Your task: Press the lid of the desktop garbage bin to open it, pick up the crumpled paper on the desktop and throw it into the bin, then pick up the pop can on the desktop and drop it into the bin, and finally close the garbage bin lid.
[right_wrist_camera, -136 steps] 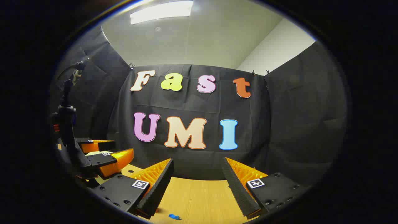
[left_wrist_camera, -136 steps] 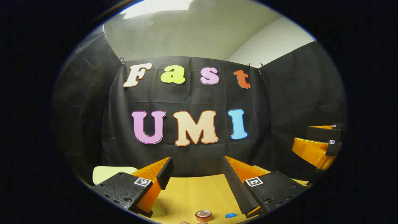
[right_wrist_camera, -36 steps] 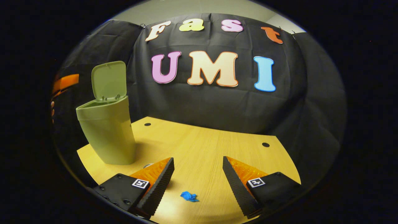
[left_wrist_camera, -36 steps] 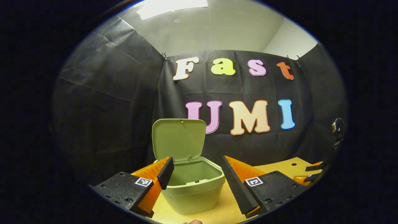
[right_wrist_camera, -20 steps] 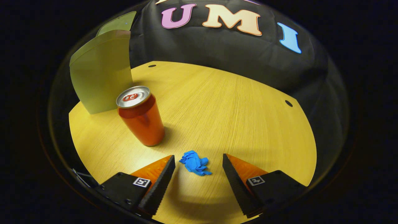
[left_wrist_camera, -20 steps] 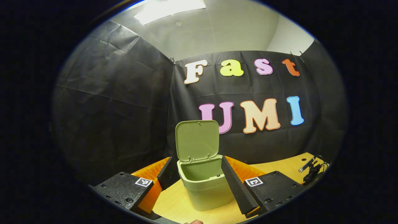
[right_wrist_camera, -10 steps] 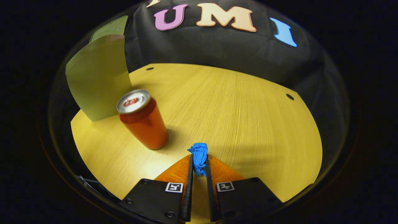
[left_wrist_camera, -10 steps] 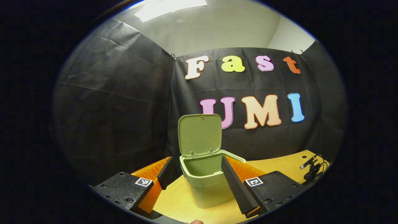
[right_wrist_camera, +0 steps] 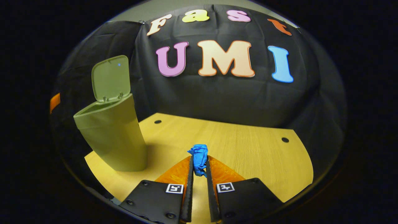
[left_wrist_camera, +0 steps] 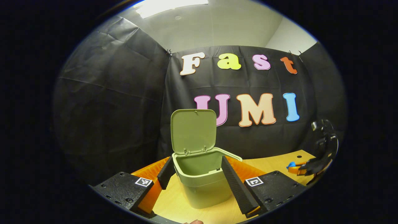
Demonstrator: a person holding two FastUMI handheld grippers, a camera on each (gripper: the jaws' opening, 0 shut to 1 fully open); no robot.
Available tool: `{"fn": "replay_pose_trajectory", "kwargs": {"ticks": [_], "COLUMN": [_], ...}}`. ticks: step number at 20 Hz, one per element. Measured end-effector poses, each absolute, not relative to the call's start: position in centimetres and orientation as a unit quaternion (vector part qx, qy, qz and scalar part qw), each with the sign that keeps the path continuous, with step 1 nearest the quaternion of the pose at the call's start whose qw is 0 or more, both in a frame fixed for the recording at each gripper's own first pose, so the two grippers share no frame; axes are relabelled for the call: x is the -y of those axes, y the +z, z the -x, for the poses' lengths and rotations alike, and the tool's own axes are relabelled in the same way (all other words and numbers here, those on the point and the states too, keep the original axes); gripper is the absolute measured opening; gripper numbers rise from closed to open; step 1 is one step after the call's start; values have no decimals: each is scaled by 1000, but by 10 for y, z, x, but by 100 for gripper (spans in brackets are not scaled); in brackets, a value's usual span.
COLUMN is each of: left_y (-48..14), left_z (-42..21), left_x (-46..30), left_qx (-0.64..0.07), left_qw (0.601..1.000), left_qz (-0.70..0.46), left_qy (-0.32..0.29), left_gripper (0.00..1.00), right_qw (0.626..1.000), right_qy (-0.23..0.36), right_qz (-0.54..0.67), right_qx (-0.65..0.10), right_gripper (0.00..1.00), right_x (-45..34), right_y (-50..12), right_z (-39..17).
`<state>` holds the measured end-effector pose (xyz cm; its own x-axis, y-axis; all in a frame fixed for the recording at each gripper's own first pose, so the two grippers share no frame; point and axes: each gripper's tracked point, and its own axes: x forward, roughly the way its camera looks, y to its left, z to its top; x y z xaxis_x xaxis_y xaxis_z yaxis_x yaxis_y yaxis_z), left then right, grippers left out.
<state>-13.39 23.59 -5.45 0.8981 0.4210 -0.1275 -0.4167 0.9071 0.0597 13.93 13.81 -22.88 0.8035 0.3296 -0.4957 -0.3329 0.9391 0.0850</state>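
Observation:
The green garbage bin (left_wrist_camera: 202,183) stands on the wooden table with its lid (left_wrist_camera: 193,131) raised upright. My left gripper (left_wrist_camera: 194,169) is open, its fingers on either side of the bin's near rim, apart from it. In the right gripper view the bin (right_wrist_camera: 113,137) is at the left, lid (right_wrist_camera: 110,78) up. My right gripper (right_wrist_camera: 199,166) is shut on the blue crumpled paper (right_wrist_camera: 199,158), held above the table. In the left gripper view the right gripper (left_wrist_camera: 300,169) appears far right with the paper (left_wrist_camera: 291,164) at its tips.
The wooden table (right_wrist_camera: 248,149) has two small round holes (right_wrist_camera: 284,140) near its back edge. Black cloth walls close in the booth behind and to both sides. A fingertip (left_wrist_camera: 194,221) shows at the bottom edge of the left gripper view.
My right gripper has lifted the blue paper off the table and tilted up, so the pop can has left its view. The left gripper has shifted only slightly by the bin.

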Motion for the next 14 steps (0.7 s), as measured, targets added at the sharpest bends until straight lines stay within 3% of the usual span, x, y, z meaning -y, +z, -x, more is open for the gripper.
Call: {"fn": "replay_pose_trajectory", "kwargs": {"ticks": [6, 14], "left_y": [-66, -83], "left_z": [150, 177], "left_x": [-261, -297], "left_qx": [-80, -101], "left_qw": [970, 959], "left_qz": [-7, -2], "left_qy": [231, 266], "left_gripper": [93, 93], "right_qw": [959, 949], "right_qy": [226, 293], "right_qz": [-19, -23], "right_qx": [-169, -113], "right_gripper": [24, 23], "right_x": [-203, -303], "right_y": [-140, -101], "right_z": [-159, -163]}}
